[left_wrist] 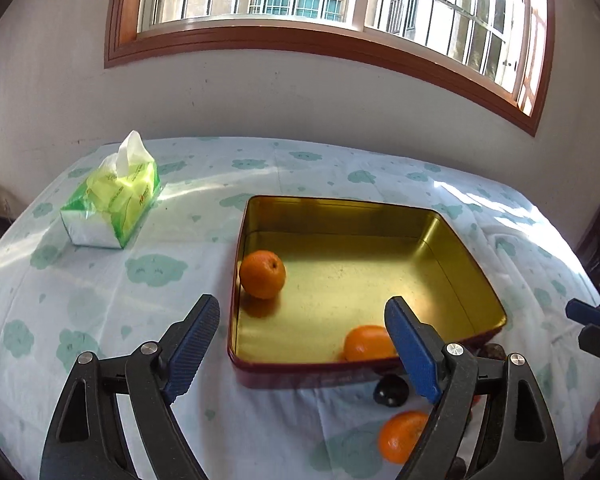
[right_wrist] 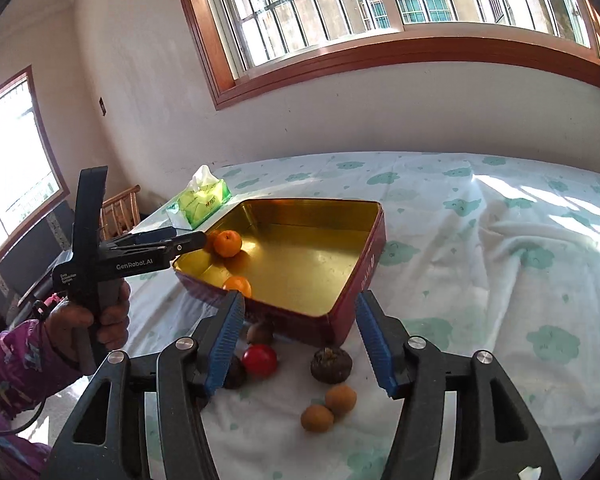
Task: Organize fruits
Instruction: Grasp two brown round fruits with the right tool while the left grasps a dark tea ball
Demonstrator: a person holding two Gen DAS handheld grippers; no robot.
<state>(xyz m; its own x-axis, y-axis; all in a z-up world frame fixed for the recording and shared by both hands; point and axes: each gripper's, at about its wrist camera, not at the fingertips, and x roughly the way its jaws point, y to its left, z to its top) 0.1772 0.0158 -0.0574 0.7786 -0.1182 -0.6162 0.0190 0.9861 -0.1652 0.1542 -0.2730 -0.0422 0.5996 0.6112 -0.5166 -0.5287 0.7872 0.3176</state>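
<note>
A red tin (left_wrist: 340, 216) with a gold inside stands on the cloth-covered table. Two oranges (left_wrist: 262, 274) (left_wrist: 368, 343) lie in it. My left gripper (left_wrist: 303, 308) hangs open and empty over the tin's near edge. A third orange (left_wrist: 402, 436) and a dark fruit (left_wrist: 390, 390) lie on the cloth below its right finger. In the right wrist view my right gripper (right_wrist: 300, 300) stands open with nothing in it, above a red fruit (right_wrist: 260, 360), a dark brown bulb (right_wrist: 331, 364) and two tan fruits (right_wrist: 340, 399) in front of the tin (right_wrist: 364, 264).
A green tissue pack (left_wrist: 112, 200) sits at the far left of the table. A person's hand (right_wrist: 100, 320) in a purple sleeve holds the left gripper (right_wrist: 202, 240) at the tin's left corner. A wooden chair (right_wrist: 120, 212) stands beyond the table's left end.
</note>
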